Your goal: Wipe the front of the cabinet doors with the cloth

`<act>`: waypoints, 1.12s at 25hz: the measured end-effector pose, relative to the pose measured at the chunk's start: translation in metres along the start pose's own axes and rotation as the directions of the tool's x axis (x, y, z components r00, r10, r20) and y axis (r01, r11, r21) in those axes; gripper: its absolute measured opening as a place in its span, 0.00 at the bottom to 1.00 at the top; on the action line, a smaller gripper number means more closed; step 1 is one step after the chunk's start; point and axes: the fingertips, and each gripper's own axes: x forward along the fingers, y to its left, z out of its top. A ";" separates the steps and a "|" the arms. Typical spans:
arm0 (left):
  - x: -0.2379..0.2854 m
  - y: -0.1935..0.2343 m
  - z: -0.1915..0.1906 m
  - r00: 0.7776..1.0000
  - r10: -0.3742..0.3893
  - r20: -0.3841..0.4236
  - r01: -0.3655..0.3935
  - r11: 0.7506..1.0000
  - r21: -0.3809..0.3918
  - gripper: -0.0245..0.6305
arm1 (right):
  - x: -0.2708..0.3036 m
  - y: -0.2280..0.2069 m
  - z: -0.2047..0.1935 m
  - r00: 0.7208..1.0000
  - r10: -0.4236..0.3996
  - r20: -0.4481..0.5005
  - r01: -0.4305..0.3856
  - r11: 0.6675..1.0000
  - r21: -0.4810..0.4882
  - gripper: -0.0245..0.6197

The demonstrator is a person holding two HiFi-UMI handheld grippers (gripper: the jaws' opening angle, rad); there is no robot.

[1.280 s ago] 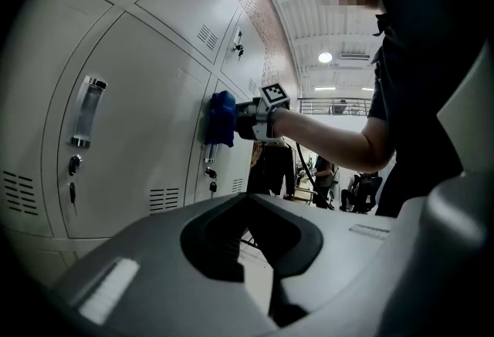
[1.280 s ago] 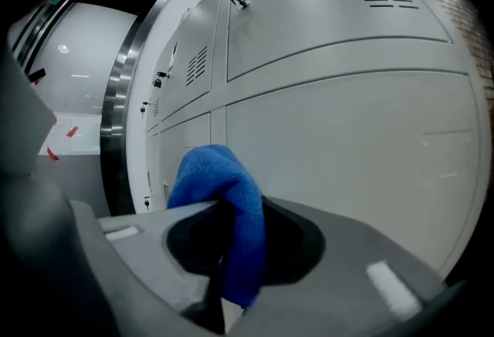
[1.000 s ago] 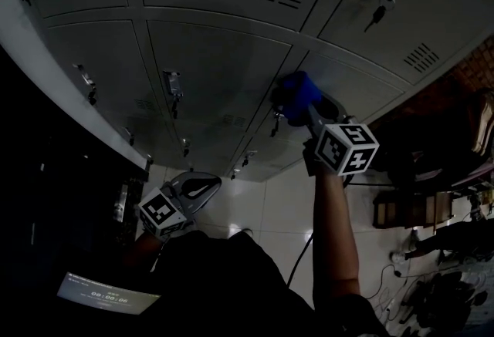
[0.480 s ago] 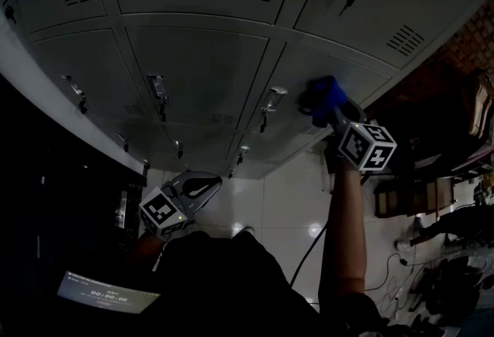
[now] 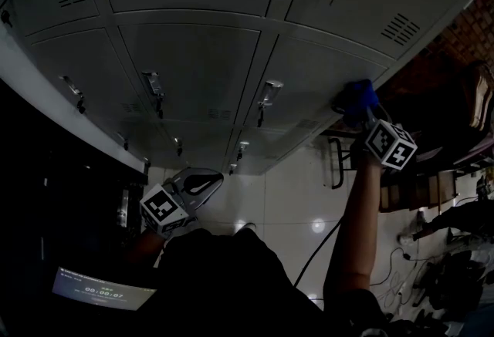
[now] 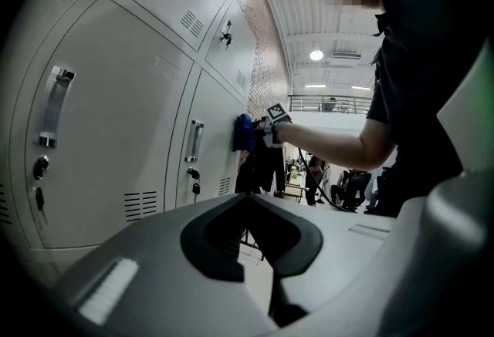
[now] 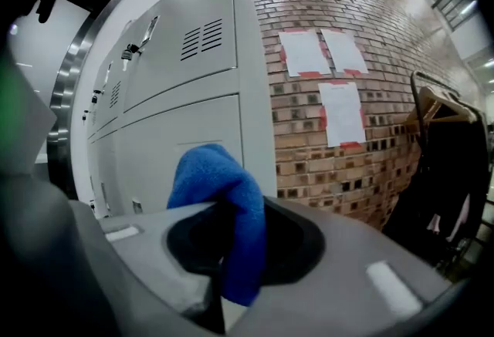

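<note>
A bank of grey metal cabinet doors (image 5: 193, 73) with handles, keys and vent slots fills the head view. My right gripper (image 5: 356, 108) is shut on a blue cloth (image 5: 357, 99) and presses it against the right-hand door (image 5: 324, 73) near its right edge. In the right gripper view the blue cloth (image 7: 224, 204) bulges out between the jaws against the door (image 7: 193, 150). My left gripper (image 5: 202, 183) hangs low by my body, shut and empty, away from the doors. From the left gripper view, the cloth (image 6: 243, 133) and outstretched arm (image 6: 332, 146) show far off.
A brick wall (image 7: 363, 81) with taped paper sheets (image 7: 340, 108) begins right beside the last door. Dark clothing on a rack (image 7: 448, 173) hangs to the right. White floor tiles (image 5: 285, 204) lie below. A lit screen (image 5: 96, 291) glows at lower left.
My right gripper has slid the blue cloth rightward across the door, from near the centre handles to the door's right edge. The left gripper has stayed put.
</note>
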 end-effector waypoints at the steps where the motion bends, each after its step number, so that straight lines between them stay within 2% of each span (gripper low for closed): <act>1: 0.000 0.000 0.000 1.000 0.001 -0.003 -0.001 1.000 0.001 0.04 | -0.002 -0.007 0.000 1.000 -0.016 0.001 0.016 1.000 0.001 0.15; 8: 0.002 -0.005 -0.002 1.000 -0.010 -0.002 0.010 1.000 -0.001 0.04 | -0.008 -0.024 -0.005 0.998 -0.060 0.016 0.058 0.996 0.070 0.15; 11: 0.001 -0.005 -0.004 1.000 -0.009 0.006 0.009 1.000 -0.005 0.04 | -0.012 -0.012 -0.011 0.998 -0.059 0.022 0.058 0.998 0.040 0.15; 18: -0.004 -0.004 -0.006 1.000 0.002 0.002 -0.002 1.000 -0.006 0.04 | 0.007 0.087 -0.046 0.996 0.089 -0.025 -0.090 0.995 -0.042 0.15; 23: -0.009 -0.001 -0.006 1.000 0.017 0.000 -0.017 1.000 -0.005 0.04 | 0.029 0.162 -0.066 0.974 0.214 -0.075 -0.220 0.972 -0.080 0.15; 28: -0.017 0.001 -0.009 1.000 0.027 0.008 -0.027 1.000 -0.014 0.04 | 0.045 0.207 -0.074 0.955 0.277 -0.104 -0.287 0.952 -0.106 0.15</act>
